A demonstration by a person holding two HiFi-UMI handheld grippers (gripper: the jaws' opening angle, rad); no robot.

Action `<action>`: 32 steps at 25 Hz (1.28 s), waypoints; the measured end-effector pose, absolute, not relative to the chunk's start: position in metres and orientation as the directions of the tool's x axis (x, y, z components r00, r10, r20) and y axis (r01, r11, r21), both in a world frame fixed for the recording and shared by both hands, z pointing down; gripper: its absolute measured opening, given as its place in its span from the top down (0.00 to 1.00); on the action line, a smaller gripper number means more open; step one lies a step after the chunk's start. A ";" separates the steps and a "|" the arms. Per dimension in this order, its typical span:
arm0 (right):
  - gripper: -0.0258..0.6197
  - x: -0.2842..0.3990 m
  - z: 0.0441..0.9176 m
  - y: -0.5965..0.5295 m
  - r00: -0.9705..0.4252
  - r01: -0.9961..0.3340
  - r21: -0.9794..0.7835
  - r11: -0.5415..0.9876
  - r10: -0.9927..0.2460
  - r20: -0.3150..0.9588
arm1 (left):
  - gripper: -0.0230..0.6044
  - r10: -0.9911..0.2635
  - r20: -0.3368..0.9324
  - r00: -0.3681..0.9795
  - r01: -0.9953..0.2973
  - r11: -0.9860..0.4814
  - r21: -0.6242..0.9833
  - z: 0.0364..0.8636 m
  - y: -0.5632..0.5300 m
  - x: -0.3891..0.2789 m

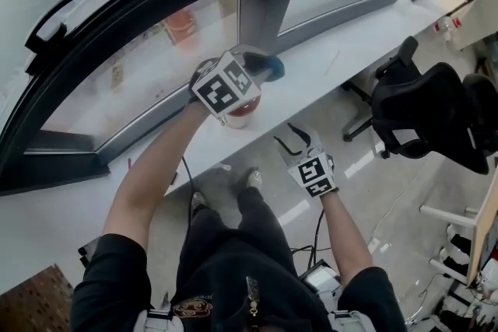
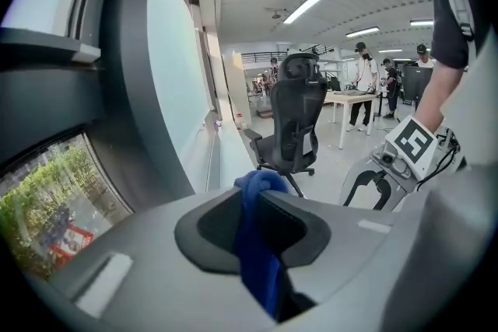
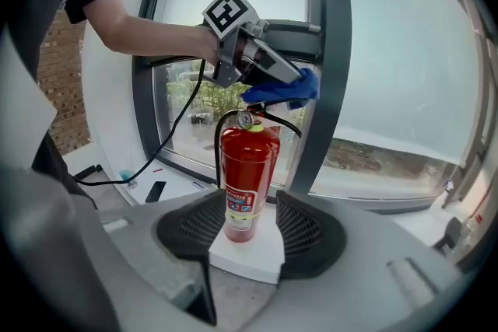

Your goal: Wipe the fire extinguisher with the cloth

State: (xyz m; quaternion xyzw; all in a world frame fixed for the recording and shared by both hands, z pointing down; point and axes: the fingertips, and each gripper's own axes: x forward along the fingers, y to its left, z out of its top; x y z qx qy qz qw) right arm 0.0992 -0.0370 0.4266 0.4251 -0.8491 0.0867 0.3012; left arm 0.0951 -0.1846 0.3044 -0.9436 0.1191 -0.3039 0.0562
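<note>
The left gripper (image 1: 255,72) reaches over the white surface (image 1: 342,50) under the window. Its fingers are clenched on a fold of the blue cloth (image 2: 257,260), and the rest of the cloth bunches out past the tips. In the right gripper view the cloth hangs at about 1 o'clock of the fire extinguisher (image 3: 247,167), just above its gauge and hose, and I cannot tell whether it touches them.

The extinguisher stands upright and free on the surface beside the dark window pillar (image 3: 323,50), with nothing bracing it. The main risk, as I judge it, is a sideways wipe high on the valve or neck. That would push on a tall, narrow body and could rock it or tip it toward the floor side of the surface.

The loose end of the cloth could also catch on the hose or the handle and drag the extinguisher along. The grip is only on a fold, so a hard rub might pull the cloth out of the fingers. The black cable (image 3: 175,132) trailing from the left gripper down to the surface could also foul the base.

The right gripper (image 1: 294,140) is at about 4 o'clock of the extinguisher in the head view, off the surface and apart from it. Its fingers are released and hold nothing, so it steadies nothing. An office chair (image 1: 436,117) stands well apart at 3 o'clock
</note>
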 end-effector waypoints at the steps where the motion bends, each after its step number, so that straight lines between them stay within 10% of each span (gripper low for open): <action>1: 0.66 0.107 0.426 -0.039 -0.460 -0.777 0.103 0.621 -0.672 0.580 | 0.87 -0.262 0.561 0.786 -0.194 -0.965 -0.179 0.304 -0.187 0.103; 13: 0.66 0.104 0.319 -0.139 -0.585 -0.727 0.185 0.661 -0.738 0.335 | 0.87 -0.238 0.621 0.747 -0.187 -0.971 -0.147 0.299 -0.170 0.098; 19: 0.43 0.044 0.323 -0.156 -0.639 -0.515 0.321 0.795 -0.606 0.474 | 0.86 -0.245 0.613 0.751 -0.214 -0.969 -0.125 0.301 -0.158 0.075; 22: 0.64 0.037 0.323 -0.161 -0.580 -0.507 0.371 0.778 -0.626 0.521 | 0.81 -0.298 0.573 0.764 -0.279 -0.952 -0.123 0.294 -0.162 0.064; 26: 0.77 0.055 0.320 -0.155 -0.554 -0.567 0.347 0.747 -0.657 0.510 | 0.43 -0.334 0.542 0.771 -0.327 -0.938 -0.112 0.289 -0.162 0.045; 32: 0.78 0.124 0.329 -0.156 -0.511 -0.651 0.279 0.706 -0.680 0.526 | 0.44 -0.382 0.562 0.734 -0.422 -0.905 -0.064 0.306 -0.156 0.026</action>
